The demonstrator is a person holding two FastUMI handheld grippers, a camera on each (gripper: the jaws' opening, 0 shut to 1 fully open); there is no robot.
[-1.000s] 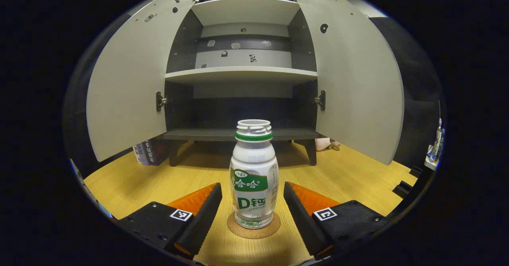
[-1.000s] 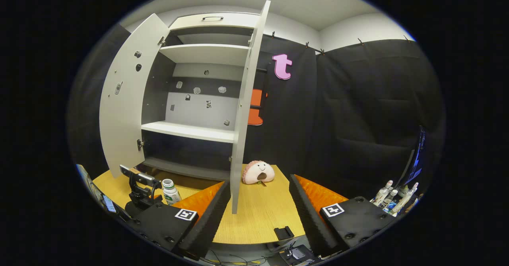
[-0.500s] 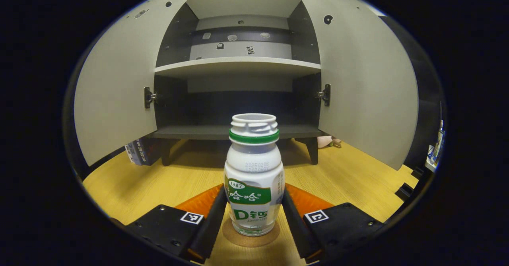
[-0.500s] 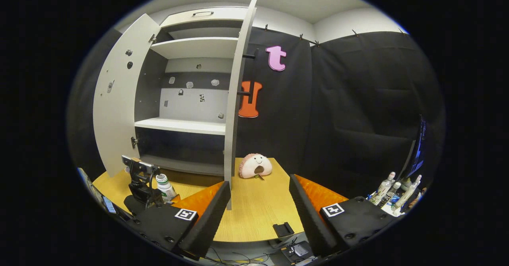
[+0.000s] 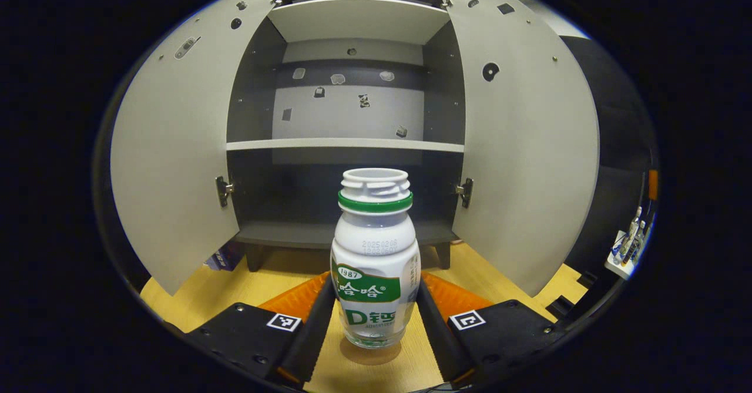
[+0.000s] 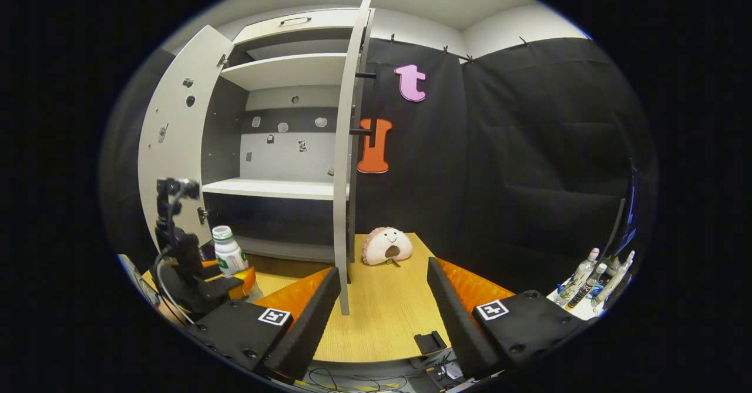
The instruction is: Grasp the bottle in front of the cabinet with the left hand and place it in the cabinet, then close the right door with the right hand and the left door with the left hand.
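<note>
Two fingers of the left gripper [image 5: 376,322] are pressed on the bottle [image 5: 375,269], held upright before the cabinet [image 5: 346,144] at 12 o'clock. The right gripper [image 6: 382,316] is spread wide.

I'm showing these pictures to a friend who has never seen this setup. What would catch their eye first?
First, the white bottle with its green neck band, front and centre in the left gripper view, clamped between the left gripper fingers. Behind it stands the grey cabinet with both doors swung wide and bare shelves. In the right gripper view, a pink plush toy sits on the wooden table beside the right door, with the right gripper open.
</note>
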